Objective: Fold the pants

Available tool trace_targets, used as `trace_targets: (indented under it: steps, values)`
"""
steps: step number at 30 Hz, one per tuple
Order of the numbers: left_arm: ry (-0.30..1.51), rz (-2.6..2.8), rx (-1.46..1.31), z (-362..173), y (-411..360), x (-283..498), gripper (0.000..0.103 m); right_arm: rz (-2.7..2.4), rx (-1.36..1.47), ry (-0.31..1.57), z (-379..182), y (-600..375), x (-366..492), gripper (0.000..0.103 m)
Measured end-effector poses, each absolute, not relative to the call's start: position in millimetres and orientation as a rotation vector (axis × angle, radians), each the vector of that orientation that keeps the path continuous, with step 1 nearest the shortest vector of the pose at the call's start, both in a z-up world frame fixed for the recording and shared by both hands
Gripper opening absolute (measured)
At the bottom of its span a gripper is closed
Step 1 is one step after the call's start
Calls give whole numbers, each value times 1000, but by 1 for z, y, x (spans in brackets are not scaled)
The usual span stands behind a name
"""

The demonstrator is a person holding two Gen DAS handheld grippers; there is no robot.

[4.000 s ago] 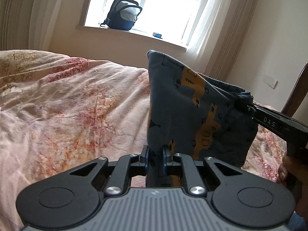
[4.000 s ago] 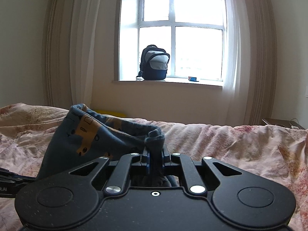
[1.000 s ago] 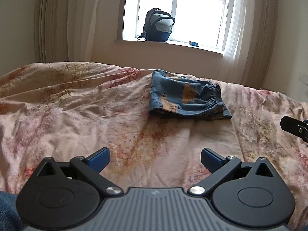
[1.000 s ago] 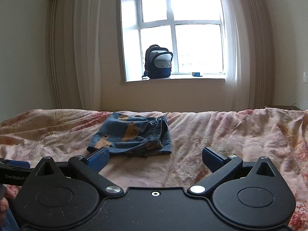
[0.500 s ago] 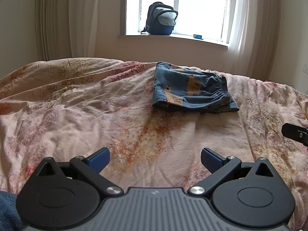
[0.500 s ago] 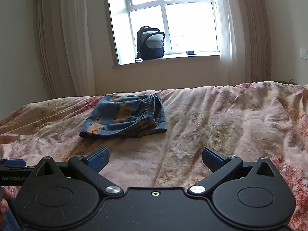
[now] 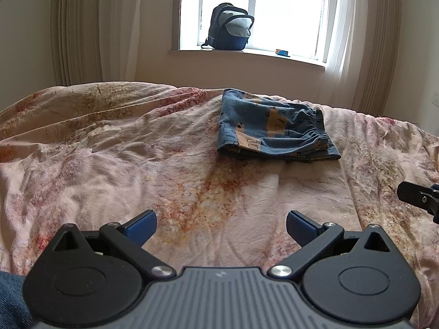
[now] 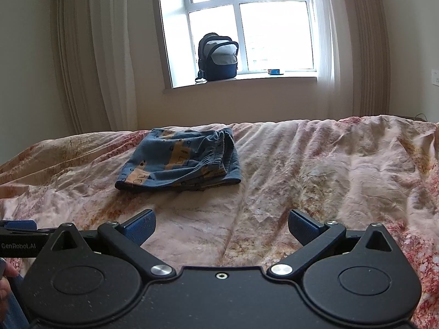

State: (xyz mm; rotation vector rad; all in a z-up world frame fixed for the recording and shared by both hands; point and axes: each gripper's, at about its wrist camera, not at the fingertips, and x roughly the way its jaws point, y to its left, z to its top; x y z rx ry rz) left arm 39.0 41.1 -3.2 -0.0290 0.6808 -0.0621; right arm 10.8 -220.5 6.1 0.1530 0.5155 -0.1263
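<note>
Blue pants (image 7: 274, 131) with orange prints lie folded in a small flat stack on the pink floral bedspread (image 7: 137, 164), toward the far side of the bed. They also show in the right wrist view (image 8: 181, 164). My left gripper (image 7: 221, 226) is open and empty, held well short of the pants over bare bedspread. My right gripper (image 8: 221, 226) is open and empty, also back from the pants. The tip of the right gripper (image 7: 417, 196) shows at the right edge of the left wrist view.
A dark backpack (image 8: 218, 57) stands on the windowsill behind the bed, with a small blue object (image 8: 274, 71) beside it. Curtains (image 8: 90, 63) hang on both sides of the window. The wrinkled bedspread (image 8: 329, 178) stretches wide to the right.
Four seconds ago both grippers were shut on the pants and held them up. The pants now lie folded on the bed, both grippers are open and have drawn back.
</note>
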Motion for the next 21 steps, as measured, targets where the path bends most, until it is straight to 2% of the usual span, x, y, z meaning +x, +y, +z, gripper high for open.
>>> trace_targets:
  steps: [16, 21]
  values:
    - [684, -58, -25, -4, 41, 39, 103, -121, 149, 521, 5, -220, 12, 102]
    - [668, 30, 70, -3, 34, 37, 103, -122, 149, 521, 5, -219, 12, 102]
